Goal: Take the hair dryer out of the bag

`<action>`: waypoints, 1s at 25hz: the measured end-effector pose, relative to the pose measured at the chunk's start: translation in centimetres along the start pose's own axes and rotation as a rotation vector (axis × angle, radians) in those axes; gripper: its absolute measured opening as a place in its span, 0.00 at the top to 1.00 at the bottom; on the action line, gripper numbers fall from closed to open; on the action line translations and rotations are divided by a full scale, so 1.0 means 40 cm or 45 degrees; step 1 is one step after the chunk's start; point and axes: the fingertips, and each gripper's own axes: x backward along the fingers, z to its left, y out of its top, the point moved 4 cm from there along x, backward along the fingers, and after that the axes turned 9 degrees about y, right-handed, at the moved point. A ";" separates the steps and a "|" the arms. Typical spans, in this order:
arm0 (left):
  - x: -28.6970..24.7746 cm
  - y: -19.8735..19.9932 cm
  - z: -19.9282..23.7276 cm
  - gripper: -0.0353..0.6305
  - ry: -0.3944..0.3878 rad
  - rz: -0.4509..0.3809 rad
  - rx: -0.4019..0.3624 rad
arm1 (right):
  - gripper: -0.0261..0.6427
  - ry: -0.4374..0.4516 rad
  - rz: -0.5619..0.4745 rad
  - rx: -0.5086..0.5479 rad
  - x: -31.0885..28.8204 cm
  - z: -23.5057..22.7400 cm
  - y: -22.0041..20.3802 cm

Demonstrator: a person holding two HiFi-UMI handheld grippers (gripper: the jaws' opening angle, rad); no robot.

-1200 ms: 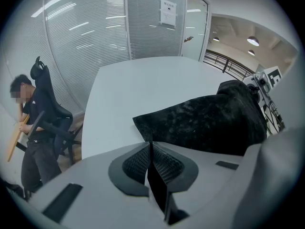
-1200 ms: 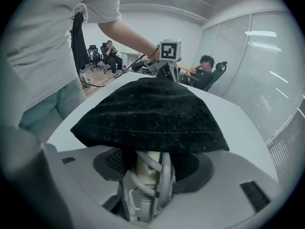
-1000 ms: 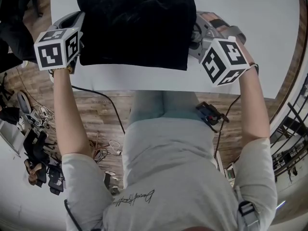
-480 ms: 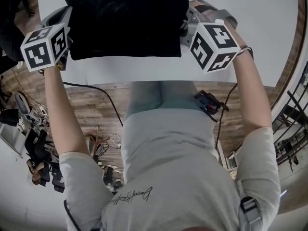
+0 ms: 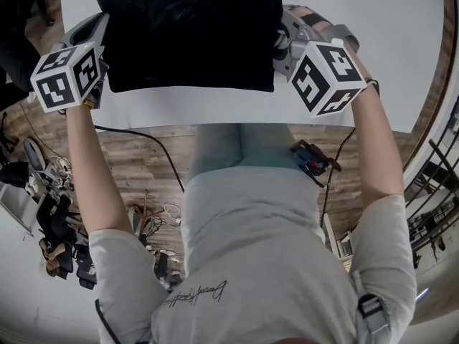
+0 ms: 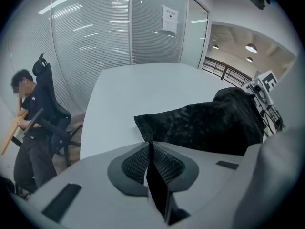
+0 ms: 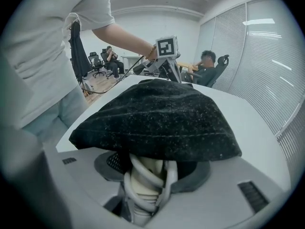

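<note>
- Left claw is nearly shut, pinching the bag corner at frame centre.
- Right claw has just been closing and now grips the dryer, lower centre at the bag's mouth.
- It's only holding cord loops, so they might slip or snag the fabric.

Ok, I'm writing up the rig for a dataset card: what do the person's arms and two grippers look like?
The left gripper and right gripper have light grey moulded shells with dark mesh-textured pads. Each carries a white cube with black square markers: left cube, right cube. The person wears a pale grey short-sleeved T-shirt and a dark wristband on the right wrist.
</note>
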 end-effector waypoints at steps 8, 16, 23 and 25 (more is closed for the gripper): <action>0.042 -0.001 0.010 0.85 0.009 -0.064 0.021 | 0.61 -0.066 -0.019 -0.080 0.034 0.013 -0.035; 0.083 -0.009 0.005 0.84 0.011 -0.121 0.058 | 0.61 -0.104 -0.017 -0.162 0.067 0.023 -0.077; 0.156 0.027 -0.113 0.93 -0.128 -0.341 0.124 | 0.61 -0.126 -0.020 -0.215 0.085 0.033 -0.103; 0.169 0.031 -0.150 0.93 -0.155 -0.370 0.133 | 0.61 -0.134 -0.022 -0.230 0.092 0.035 -0.109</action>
